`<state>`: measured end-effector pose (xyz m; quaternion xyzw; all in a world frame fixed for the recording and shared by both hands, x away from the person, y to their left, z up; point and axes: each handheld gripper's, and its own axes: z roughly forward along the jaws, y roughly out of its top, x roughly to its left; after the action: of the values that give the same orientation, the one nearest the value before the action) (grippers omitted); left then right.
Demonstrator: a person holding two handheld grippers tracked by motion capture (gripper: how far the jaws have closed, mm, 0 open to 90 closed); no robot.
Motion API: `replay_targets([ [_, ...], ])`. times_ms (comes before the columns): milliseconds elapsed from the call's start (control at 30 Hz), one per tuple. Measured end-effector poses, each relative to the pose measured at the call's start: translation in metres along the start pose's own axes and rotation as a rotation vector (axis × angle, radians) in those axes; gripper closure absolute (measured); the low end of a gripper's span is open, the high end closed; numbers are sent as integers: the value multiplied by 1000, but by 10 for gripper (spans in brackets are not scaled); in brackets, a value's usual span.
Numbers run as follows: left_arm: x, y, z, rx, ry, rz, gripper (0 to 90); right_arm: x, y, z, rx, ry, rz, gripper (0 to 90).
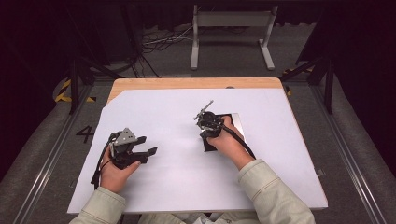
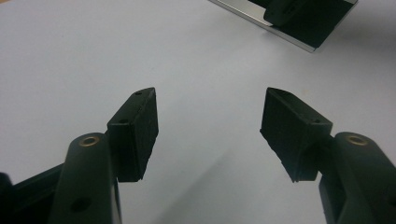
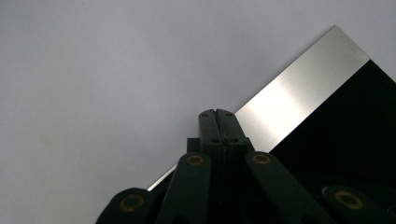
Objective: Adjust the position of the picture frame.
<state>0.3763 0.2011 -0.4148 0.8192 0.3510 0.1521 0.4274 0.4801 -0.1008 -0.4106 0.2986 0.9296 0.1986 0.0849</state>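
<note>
At frame centre-right, right gripper (image 1: pixel 208 122) with jaws pressed together, empty, tips over silver-edged black slab (image 1: pixel 237 122). At lower left, left gripper (image 1: pixel 140 151) wide open, holding nothing, above white sheet (image 1: pixel 168 177).

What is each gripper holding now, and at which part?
Nothing is held. The left gripper is open over the white sheet. The right gripper is shut with nothing between its jaws, its tips at the silver edge of the flat black plate.

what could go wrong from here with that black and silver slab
The right gripper, jaws shut, sits at the silver edge of the flat slab; pressing there may skid it across the smooth white sheet. The left gripper is open and apart, so nothing steadies the slab.
</note>
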Motion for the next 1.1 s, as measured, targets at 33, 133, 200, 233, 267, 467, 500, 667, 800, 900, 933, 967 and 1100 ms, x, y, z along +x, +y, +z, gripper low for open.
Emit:
replay_targets([
  [33,0,0,0,0,0,2,371,1,-1,-1,8,-1,-6,900],
  [133,1,-1,-1,-4,2,0,371,6,-9,-6,31,3,-27,900],
  [200,1,-1,-1,-3,3,2,371,9,-16,-10,35,8,-36,900],
  [233,1,-1,-1,-4,4,-1,371,11,-23,-13,34,13,-40,900],
  [267,1,-1,-1,-2,5,-3,371,12,-29,-16,31,19,-40,900],
  [467,-1,-1,0,8,7,1,370,13,-82,-40,30,55,-37,900],
  [500,-2,-1,1,9,7,-6,369,13,-87,-43,36,61,-33,900],
  [667,-5,1,5,19,2,6,368,-8,-103,-61,-26,34,31,900],
  [800,-5,2,7,21,-1,18,366,-46,-101,-64,-109,-83,154,900],
  [900,-3,1,7,25,-4,13,365,-73,-100,-60,-142,-131,242,900],
  [933,-2,1,6,24,-3,11,365,-80,-100,-57,-148,-142,270,900],
  [967,-2,0,6,23,-2,6,365,-86,-100,-55,-147,-151,289,900],
  [1100,-1,-2,5,20,1,0,364,-104,-102,-49,-164,-185,367,900],
])
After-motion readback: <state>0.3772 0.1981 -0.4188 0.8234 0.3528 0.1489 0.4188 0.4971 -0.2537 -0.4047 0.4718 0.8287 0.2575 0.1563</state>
